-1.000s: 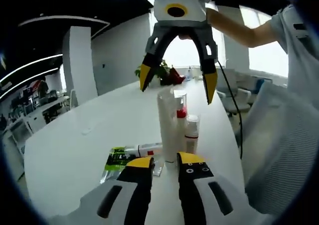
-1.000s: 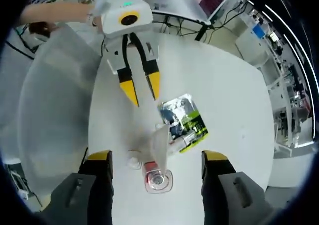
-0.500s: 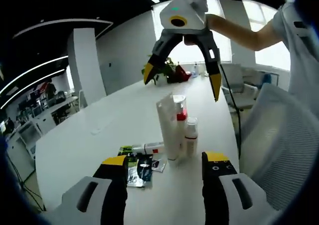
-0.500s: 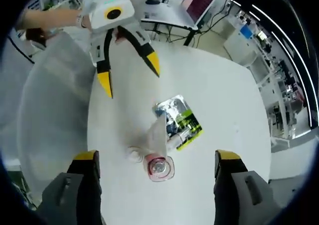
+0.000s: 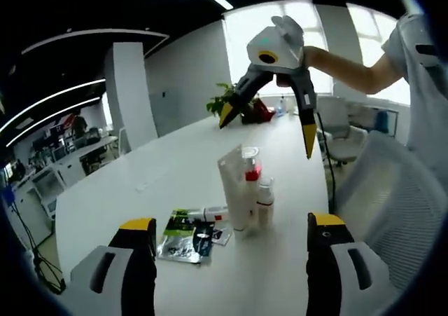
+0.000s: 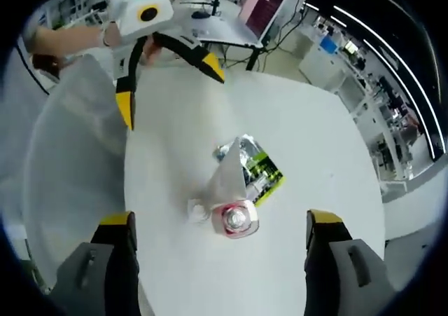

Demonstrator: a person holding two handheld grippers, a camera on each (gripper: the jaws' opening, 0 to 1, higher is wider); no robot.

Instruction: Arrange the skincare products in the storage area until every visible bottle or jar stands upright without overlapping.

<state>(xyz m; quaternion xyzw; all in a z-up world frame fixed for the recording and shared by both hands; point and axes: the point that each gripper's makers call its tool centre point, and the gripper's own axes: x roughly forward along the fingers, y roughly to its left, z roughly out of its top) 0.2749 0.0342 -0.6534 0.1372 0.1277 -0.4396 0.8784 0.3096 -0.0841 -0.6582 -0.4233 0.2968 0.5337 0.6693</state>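
Skincare bottles stand clustered on the white table, ahead of the released left tongs; right tongs spread wide above them.

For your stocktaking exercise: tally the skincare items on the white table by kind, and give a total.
Standing tubes: 1
Standing bottles: 2 (red-collared pump bottle, small white bottle)
Lying tubes: 1
Flat sachets: 1
Total: 5
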